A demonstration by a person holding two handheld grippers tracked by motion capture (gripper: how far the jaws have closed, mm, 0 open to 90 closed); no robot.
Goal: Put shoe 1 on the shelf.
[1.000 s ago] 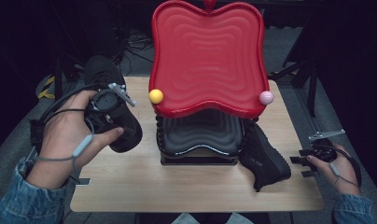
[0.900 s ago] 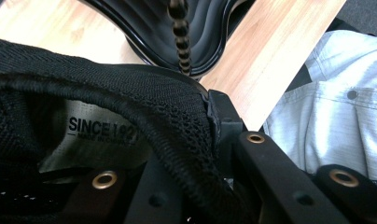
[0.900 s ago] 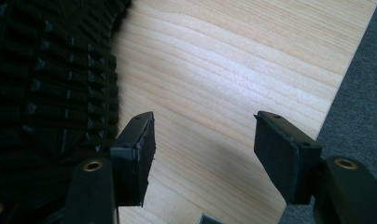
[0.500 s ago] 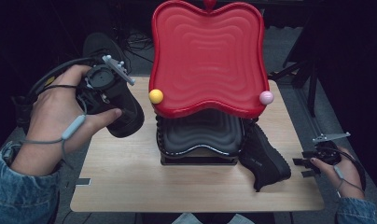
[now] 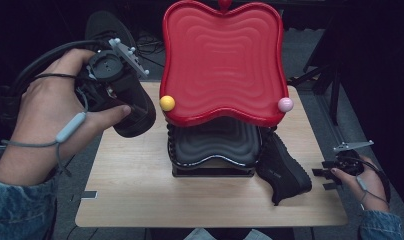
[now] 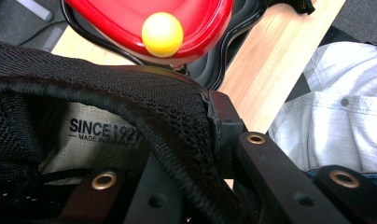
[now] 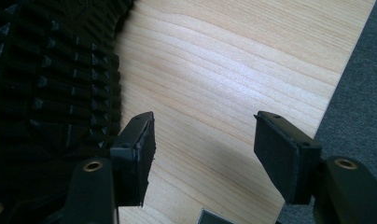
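A black mesh shoe point(image 5: 135, 107) hangs in the air over the table's back left corner, with my left gripper point(image 5: 126, 99) shut on its collar. In the left gripper view the jaws point(image 6: 186, 154) pinch the collar of that shoe point(image 6: 107, 93) beside a "SINCE" label. A second black shoe point(image 5: 282, 167) lies on the table, leaning against the rack's right side. My right gripper point(image 5: 324, 179) is open just off the table's right edge. Its view shows the gripper point(image 7: 205, 144) with nothing between the pads and the shoe's sole point(image 7: 46, 84) to the left.
A two-tier rack stands mid-table: a red wavy top shelf point(image 5: 222, 60) with a yellow ball point(image 5: 167, 103) and a pink ball point(image 5: 285, 104), over a black lower shelf point(image 5: 215, 145). The wooden table point(image 5: 140, 190) is bare in front. Cables lie behind it.
My left hand has raised the gripped shoe higher and toward the back left. The right gripper has drifted slightly outward past the table's right edge.
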